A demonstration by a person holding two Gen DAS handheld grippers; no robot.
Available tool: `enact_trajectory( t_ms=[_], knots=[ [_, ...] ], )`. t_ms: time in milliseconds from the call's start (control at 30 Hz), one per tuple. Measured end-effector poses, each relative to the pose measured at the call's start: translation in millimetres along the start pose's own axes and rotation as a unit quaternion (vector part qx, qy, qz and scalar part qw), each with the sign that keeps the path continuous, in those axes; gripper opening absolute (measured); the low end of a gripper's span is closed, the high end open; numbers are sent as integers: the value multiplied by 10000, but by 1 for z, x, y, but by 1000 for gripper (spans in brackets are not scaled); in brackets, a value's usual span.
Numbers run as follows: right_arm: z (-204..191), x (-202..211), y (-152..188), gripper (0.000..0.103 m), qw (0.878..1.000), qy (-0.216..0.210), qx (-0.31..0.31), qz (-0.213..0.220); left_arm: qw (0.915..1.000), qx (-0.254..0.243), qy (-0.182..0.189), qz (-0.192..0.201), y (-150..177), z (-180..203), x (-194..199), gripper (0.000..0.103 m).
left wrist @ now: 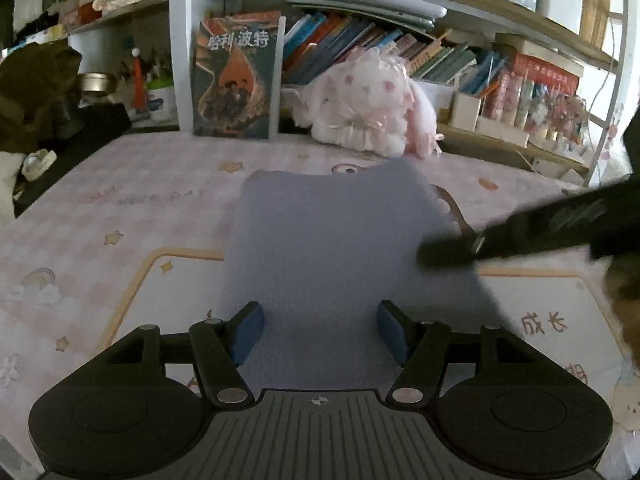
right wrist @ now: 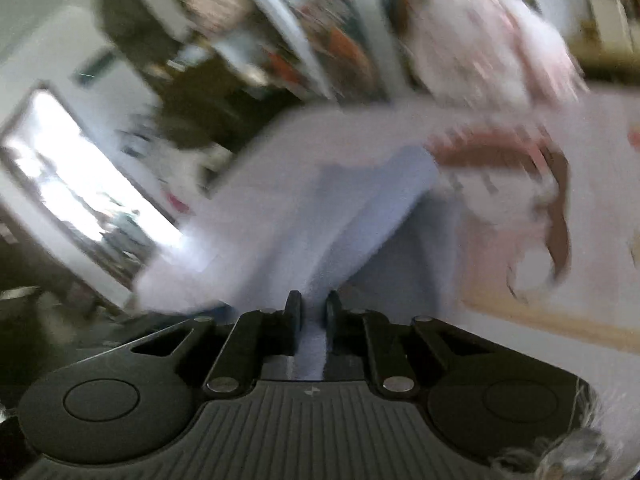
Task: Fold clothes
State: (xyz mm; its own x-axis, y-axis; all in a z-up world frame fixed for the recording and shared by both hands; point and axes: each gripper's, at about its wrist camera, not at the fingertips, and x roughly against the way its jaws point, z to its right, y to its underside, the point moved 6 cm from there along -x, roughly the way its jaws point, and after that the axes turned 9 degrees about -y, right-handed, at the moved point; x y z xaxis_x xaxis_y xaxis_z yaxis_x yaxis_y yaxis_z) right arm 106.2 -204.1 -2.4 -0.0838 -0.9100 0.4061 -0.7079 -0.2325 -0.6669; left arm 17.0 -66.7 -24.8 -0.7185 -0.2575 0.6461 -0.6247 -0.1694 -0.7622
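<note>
A pale lavender-blue knit garment (left wrist: 320, 240) lies flat on the pink patterned cover (left wrist: 120, 208). My left gripper (left wrist: 320, 330) hovers over its near edge, jaws wide apart with only cloth below them, blue pads (left wrist: 248, 330) clear of it. My right gripper (left wrist: 428, 256) reaches in from the right over the garment's right edge. In the blurred right wrist view, that right gripper (right wrist: 312, 312) is shut on a pinched ridge of the lavender garment (right wrist: 300, 216), which rises in a fold ahead of the fingers.
A white and pink plush rabbit (left wrist: 360, 108) sits at the far edge of the cover, against a bookshelf (left wrist: 400, 48) with a large upright book (left wrist: 236, 76). Dark clutter (left wrist: 36, 92) stands at the left. A furry sleeve cuff (right wrist: 560, 456) shows at lower right.
</note>
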Motion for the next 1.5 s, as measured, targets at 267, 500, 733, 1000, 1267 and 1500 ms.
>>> enact_trajectory(
  t_ms=[267, 500, 733, 1000, 1267, 1500],
  knots=[
    [40, -11, 27, 12, 9938, 726, -792, -289, 9997, -169, 32, -175, 2, 0, 0, 65],
    [25, 11, 18, 60, 9948, 748, -689, 13, 9989, -291, -368, 50, -13, -10, 21, 85],
    [33, 30, 35, 72, 9873, 1438, -572, -359, 9980, -362, -507, 81, -20, -33, 24, 95],
    [48, 29, 50, 74, 9791, 1179, -1633, -273, 9927, 889, 308, -749, -17, -67, -20, 95],
    [47, 15, 51, 75, 9649, 1440, -2194, -43, 9761, 1361, 1005, -1365, -16, -81, -58, 95],
    [41, 1, 51, 72, 9587, 1292, -2528, 156, 9647, 1432, 1443, -1671, -10, -78, -77, 94]
  ],
)
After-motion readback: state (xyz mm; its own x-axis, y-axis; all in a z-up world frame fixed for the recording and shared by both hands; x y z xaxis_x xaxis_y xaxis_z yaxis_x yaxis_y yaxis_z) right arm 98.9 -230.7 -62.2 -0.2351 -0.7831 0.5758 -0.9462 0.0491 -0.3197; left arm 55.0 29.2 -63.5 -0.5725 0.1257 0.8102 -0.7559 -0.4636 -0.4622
